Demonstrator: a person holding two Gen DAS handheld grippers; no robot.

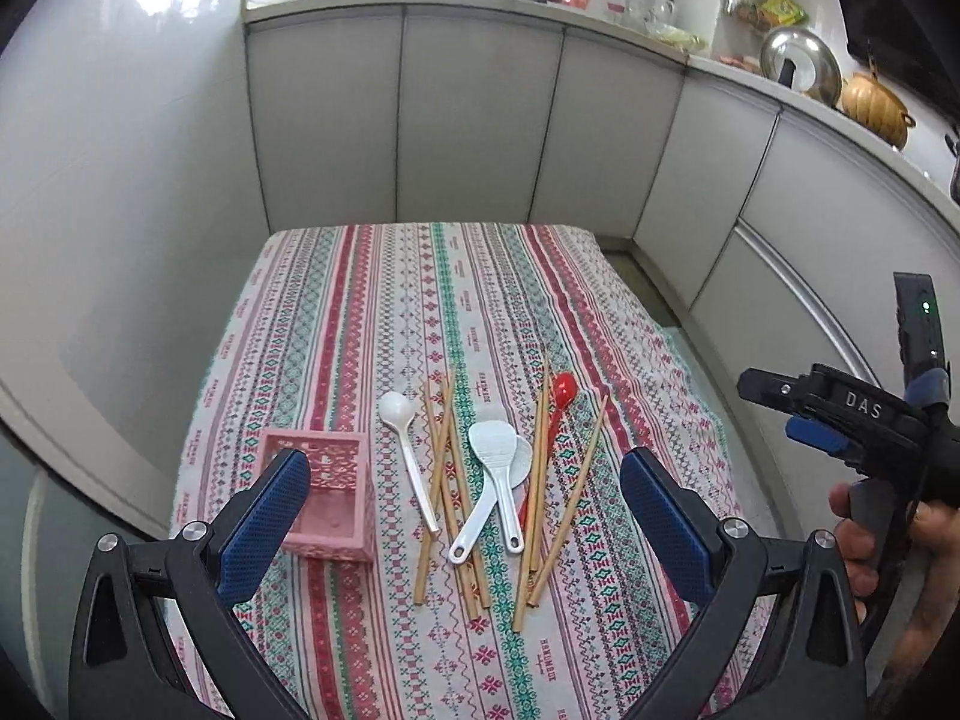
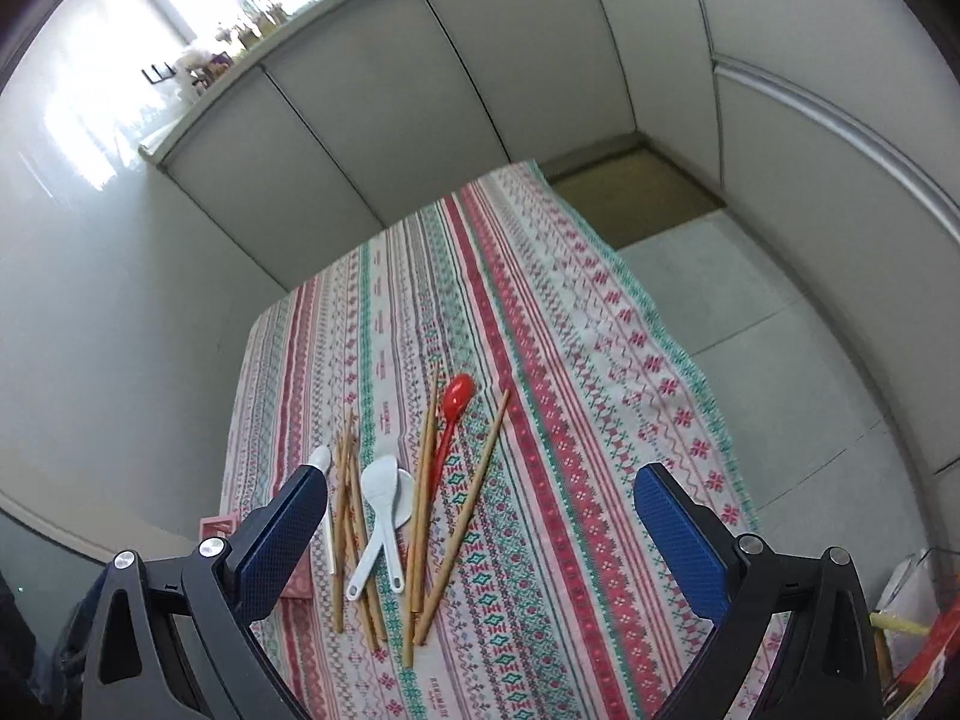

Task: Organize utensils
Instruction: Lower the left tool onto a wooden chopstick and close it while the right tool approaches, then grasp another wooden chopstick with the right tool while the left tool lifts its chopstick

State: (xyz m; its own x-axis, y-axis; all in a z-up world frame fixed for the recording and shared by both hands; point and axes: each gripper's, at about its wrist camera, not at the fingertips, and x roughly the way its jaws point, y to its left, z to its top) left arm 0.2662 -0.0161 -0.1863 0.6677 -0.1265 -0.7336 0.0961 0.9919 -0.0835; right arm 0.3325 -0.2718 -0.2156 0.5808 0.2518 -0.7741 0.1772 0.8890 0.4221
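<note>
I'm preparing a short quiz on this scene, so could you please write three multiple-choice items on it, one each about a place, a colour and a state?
1. Where does the pink basket stand relative to the utensils?
A. To their left
B. To their right
C. On top of them

2. What colour is the one coloured spoon?
A. Green
B. Red
C. Yellow

3. What state is the left gripper in?
A. Shut on a chopstick
B. Shut on nothing
C. Open, holding nothing

Answers:
1 A: in the left wrist view the basket sits left of the white spoon.
2 B: its bowl and handle are red, lying among the chopsticks.
3 C: its jaws stand wide apart above the tablecloth, with nothing between them.
</note>
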